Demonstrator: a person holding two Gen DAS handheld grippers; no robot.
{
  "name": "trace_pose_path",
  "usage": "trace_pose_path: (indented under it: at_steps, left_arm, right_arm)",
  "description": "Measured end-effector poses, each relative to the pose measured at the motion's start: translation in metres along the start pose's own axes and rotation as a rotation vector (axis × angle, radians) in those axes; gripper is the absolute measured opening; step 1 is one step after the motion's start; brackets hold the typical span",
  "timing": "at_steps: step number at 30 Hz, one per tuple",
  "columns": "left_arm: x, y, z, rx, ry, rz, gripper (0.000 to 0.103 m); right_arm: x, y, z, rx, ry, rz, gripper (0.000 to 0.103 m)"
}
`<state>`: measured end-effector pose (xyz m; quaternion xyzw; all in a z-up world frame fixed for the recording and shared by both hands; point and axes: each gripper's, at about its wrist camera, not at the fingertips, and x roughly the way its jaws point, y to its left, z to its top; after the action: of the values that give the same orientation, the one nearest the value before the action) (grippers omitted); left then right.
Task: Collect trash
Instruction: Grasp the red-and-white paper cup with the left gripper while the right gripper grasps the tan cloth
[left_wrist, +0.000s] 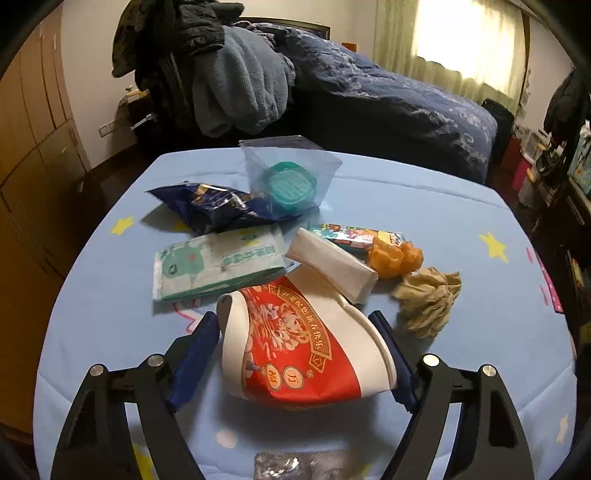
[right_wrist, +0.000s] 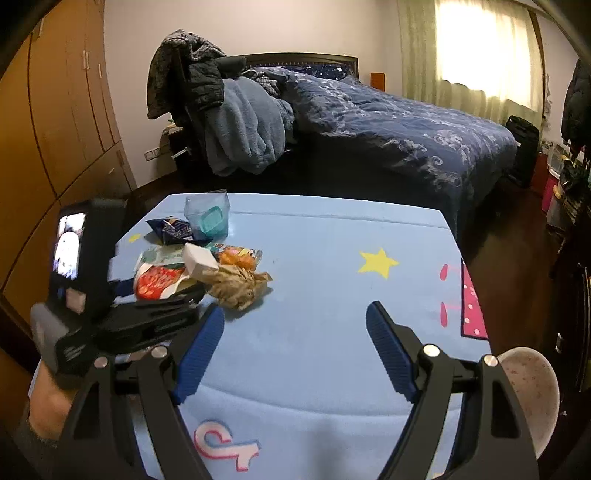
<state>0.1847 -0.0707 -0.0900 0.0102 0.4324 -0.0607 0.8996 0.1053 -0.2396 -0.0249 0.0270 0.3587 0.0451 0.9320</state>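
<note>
Left claw straddles the crushed red-and-white paper cup; blue pads sit at either flank of it. Right pad looks to touch near the cup's base; left pad shows a sliver of gap at the rim. Can't tell whether it's truly pinching yet. Right claw is released, nothing between its pads, over bare blue bench cover.

Cup lies on its side at the near end of the trash pile. Long axis runs roughly left-right across the claw; squashed mouth to the left, base to the right. Judged light, thin-walled, already collapsed, so it will fold further under pressure. Better to close along the doubled rim or the stiffer base ring, not mid-wall. Glossy print may slip.

Just beyond, touching the cup: white folded tissue pack, resting on the cup's far edge, likely to shift on lift. Left of it, wet-wipes pack. Right: crumpled tan paper, orange wrapper. Farther: dark blue snack bag, clear plastic box with teal lid inside.
</note>
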Motion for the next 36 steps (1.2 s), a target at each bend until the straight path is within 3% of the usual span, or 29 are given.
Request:
trace_pose_path:
  at_steps: [9,18,20,21,22,25,26,29,31,32,34,35,36]
  left_arm:
    - [-0.031,0.040,-0.011,-0.061,-0.049,0.022,0.081]
    - [-0.040,0.062,-0.017,-0.090,-0.053,0.013,0.074]
    - [-0.041,0.065,-0.018,-0.095,-0.054,0.009,0.074]
    - [-0.042,0.066,-0.018,-0.096,-0.056,0.008,0.074]
    - [-0.043,0.067,-0.018,-0.097,-0.061,0.009,0.074]
    - [-0.045,0.067,-0.019,-0.101,-0.068,0.001,0.071]
    - [-0.045,0.067,-0.019,-0.100,-0.071,-0.001,0.067]
    - [-0.043,0.063,-0.020,-0.085,-0.067,0.005,0.042]
    - [-0.038,0.062,-0.020,-0.085,-0.049,0.005,0.042]
    - [-0.037,0.063,-0.021,-0.094,-0.042,-0.004,0.043]
    - [-0.034,0.063,-0.023,-0.102,-0.014,-0.026,0.070]
    - [-0.033,0.063,-0.024,-0.108,0.001,-0.045,0.096]
    - [-0.034,0.063,-0.026,-0.119,0.001,-0.071,0.099]
  right_arm:
    - [0.060,0.034,0.012,-0.075,0.074,0.028,0.080]
    - [0.113,0.044,0.015,-0.016,0.203,0.076,0.079]
    - [0.116,0.045,0.014,-0.016,0.207,0.068,0.055]
    - [0.115,0.046,0.013,-0.024,0.204,0.049,0.035]
    - [0.114,0.046,0.013,-0.030,0.198,0.043,0.028]
    - [0.107,0.041,0.011,-0.011,0.197,0.065,0.026]
    - [0.104,0.040,0.010,-0.010,0.190,0.063,0.026]
    - [0.092,0.039,0.008,-0.020,0.163,0.051,0.025]
    - [0.086,0.037,0.007,-0.019,0.153,0.056,0.025]
    - [0.084,0.037,0.007,-0.018,0.150,0.059,0.025]
    - [0.080,0.036,0.006,-0.018,0.145,0.061,0.025]
    - [0.079,0.035,0.006,-0.017,0.142,0.062,0.025]
    - [0.079,0.036,0.006,-0.017,0.140,0.063,0.025]
